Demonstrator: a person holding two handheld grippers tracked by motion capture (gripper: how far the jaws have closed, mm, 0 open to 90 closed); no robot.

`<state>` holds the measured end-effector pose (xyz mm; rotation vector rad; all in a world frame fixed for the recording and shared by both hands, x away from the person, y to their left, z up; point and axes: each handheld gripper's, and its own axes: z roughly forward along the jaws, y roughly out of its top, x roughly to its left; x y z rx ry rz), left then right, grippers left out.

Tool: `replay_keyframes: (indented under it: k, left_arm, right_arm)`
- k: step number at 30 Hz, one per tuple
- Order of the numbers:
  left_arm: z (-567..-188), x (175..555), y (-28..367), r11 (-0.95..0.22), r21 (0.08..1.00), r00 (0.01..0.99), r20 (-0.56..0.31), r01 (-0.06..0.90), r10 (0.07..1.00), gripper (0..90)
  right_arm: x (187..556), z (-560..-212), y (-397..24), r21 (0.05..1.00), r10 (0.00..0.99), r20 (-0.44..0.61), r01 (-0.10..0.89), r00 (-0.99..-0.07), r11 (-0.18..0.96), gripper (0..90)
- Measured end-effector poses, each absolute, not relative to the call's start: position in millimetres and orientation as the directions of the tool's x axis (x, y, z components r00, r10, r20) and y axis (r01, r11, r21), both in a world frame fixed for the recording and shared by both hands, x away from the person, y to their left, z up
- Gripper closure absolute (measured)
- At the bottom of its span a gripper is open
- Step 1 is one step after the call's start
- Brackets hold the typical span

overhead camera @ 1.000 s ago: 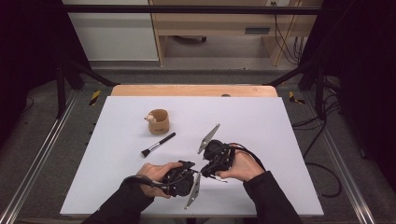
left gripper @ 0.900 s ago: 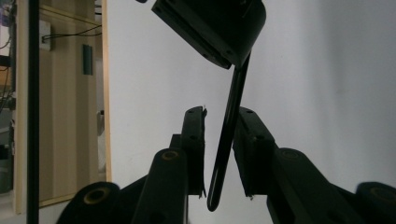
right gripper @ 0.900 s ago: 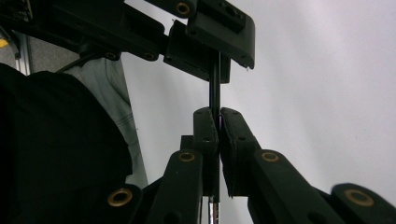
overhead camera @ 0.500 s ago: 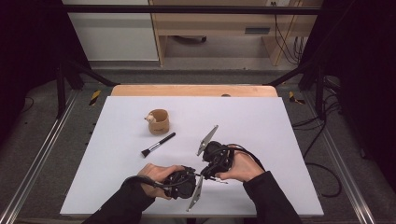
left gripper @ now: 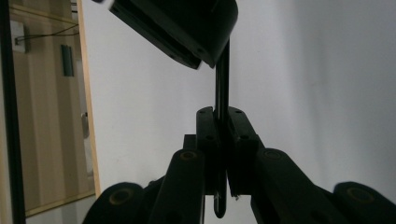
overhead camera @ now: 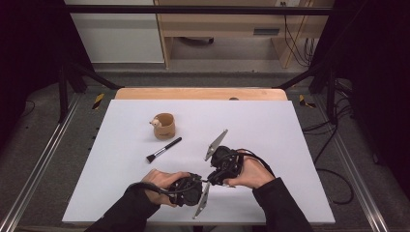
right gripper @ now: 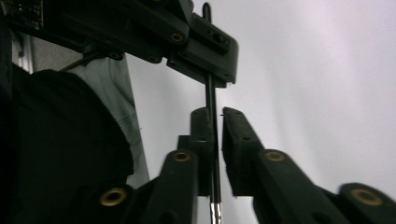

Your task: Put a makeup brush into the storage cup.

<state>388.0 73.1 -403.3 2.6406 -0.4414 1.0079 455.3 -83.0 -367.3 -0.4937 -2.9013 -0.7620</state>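
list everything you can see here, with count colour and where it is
table: 1, white top with a wooden far edge, centre
wooden cup: 1, light brown, left of centre on the table
brush: 1, black with a pale tip, lying just in front of the cup
thin stick: 1, black, between the two grippers
left gripper: 1, black, fingers shut on the stick
right gripper: 1, black, fingers have just been opening, gap beside the stick
hands: 2, black sleeves, near table edge
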Motion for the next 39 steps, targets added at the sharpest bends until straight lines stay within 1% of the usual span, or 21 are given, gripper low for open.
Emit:
replay_keyframes:
  k: [2, 3, 5, 6, 7, 8, 9, 10, 11, 12, 13, 14, 15, 17, 18, 20, 24, 25, 31, 34, 39]
  left_arm:
    - [-402, 390, 75, -0.919, 0.159, 0.722, 0.671, -0.361, -0.167, 84.7]
    - [-401, 390, 76, -0.922, 0.160, 0.729, 0.665, -0.352, -0.163, 84.7]
    - [-401, 392, 79, -0.924, 0.202, 0.749, 0.651, -0.326, -0.123, 84.7]
    - [-400, 393, 81, -0.930, 0.185, 0.751, 0.648, -0.317, -0.127, 84.7]
    - [-398, 395, 83, -0.935, 0.193, 0.761, 0.639, -0.298, -0.111, 84.6]
    - [-398, 396, 85, -0.935, 0.201, 0.763, 0.638, -0.292, -0.101, 84.7]
    - [-398, 396, 85, -0.935, 0.201, 0.763, 0.638, -0.292, -0.101, 84.6]
    - [-398, 397, 87, -0.936, 0.217, 0.772, 0.630, -0.277, -0.082, 84.6]
    - [-397, 398, 88, -0.939, 0.223, 0.776, 0.626, -0.263, -0.069, 84.6]
    - [-397, 399, 90, -0.939, 0.234, 0.783, 0.620, -0.252, -0.055, 84.7]
    - [-397, 400, 91, -0.938, 0.248, 0.786, 0.616, -0.242, -0.040, 84.7]
    - [-396, 401, 93, -0.938, 0.261, 0.795, 0.606, -0.227, -0.024, 84.7]
    - [-395, 403, 94, -0.938, 0.275, 0.801, 0.598, -0.212, -0.006, 84.7]
    - [-395, 406, 98, -0.935, 0.314, 0.821, 0.570, -0.166, 0.046, 84.7]
    - [-395, 406, 98, -0.935, 0.314, 0.821, 0.570, -0.166, 0.046, 84.7]
    - [-395, 408, 101, -0.930, 0.342, 0.829, 0.552, -0.132, 0.085, 84.7]
    - [-395, 411, 107, -0.912, 0.404, 0.846, 0.507, -0.065, 0.165, 84.7]
    - [-396, 412, 109, -0.903, 0.426, 0.848, 0.497, -0.055, 0.184, 84.7]
    - [-398, 413, 114, -0.858, 0.513, 0.849, 0.436, 0.038, 0.298, 84.7]
    - [-400, 413, 118, -0.815, 0.573, 0.845, 0.393, 0.084, 0.363, 84.7]
    - [-402, 412, 122, -0.764, 0.628, 0.827, 0.346, 0.147, 0.444, 84.7]
  right_arm:
    - [455, -365, -88, 0.489, 0.292, 0.152, 0.329, -0.944, 0.808, 77.5]
    - [455, -362, -91, 0.508, 0.306, 0.144, 0.336, -0.941, 0.793, 72.6]
    - [455, -360, -96, 0.524, 0.318, 0.128, 0.336, -0.939, 0.782, 70.6]
    - [455, -358, -100, 0.551, 0.333, 0.116, 0.339, -0.936, 0.762, 68.5]
    - [454, -352, -110, 0.600, 0.365, 0.093, 0.344, -0.926, 0.722, 63.5]
    - [453, -350, -115, 0.626, 0.385, 0.089, 0.352, -0.919, 0.695, 62.0]
    - [453, -350, -115, 0.626, 0.385, 0.089, 0.352, -0.919, 0.695, 62.0]
    - [451, -345, -125, 0.678, 0.417, 0.074, 0.352, -0.906, 0.646, 55.4]
    - [451, -345, -125, 0.678, 0.417, 0.074, 0.352, -0.906, 0.646, 55.4]
    - [449, -342, -135, 0.721, 0.441, 0.061, 0.345, -0.896, 0.601, 52.1]
    - [447, -341, -140, 0.740, 0.458, 0.060, 0.347, -0.887, 0.575, 48.2]
    - [447, -341, -140, 0.740, 0.458, 0.060, 0.347, -0.887, 0.575, 48.2]
    - [444, -340, -148, 0.771, 0.489, 0.061, 0.353, -0.870, 0.531, 45.6]
    - [442, -341, -155, 0.792, 0.514, 0.078, 0.366, -0.854, 0.488, 41.8]
    - [441, -342, -158, 0.805, 0.525, 0.079, 0.364, -0.848, 0.468, 41.3]
    - [438, -343, -163, 0.822, 0.546, 0.086, 0.369, -0.833, 0.434, 35.7]
    - [434, -346, -169, 0.844, 0.569, 0.092, 0.367, -0.818, 0.392, 31.2]
    - [432, -349, -172, 0.853, 0.585, 0.110, 0.379, -0.804, 0.360, 27.2]
    - [430, -357, -179, 0.873, 0.609, 0.145, 0.390, -0.779, 0.291, 25.5]
    - [429, -364, -181, 0.879, 0.630, 0.160, 0.400, -0.760, 0.259, 23.3]
    - [429, -371, -181, 0.888, 0.645, 0.191, 0.411, -0.739, 0.208, 22.0]
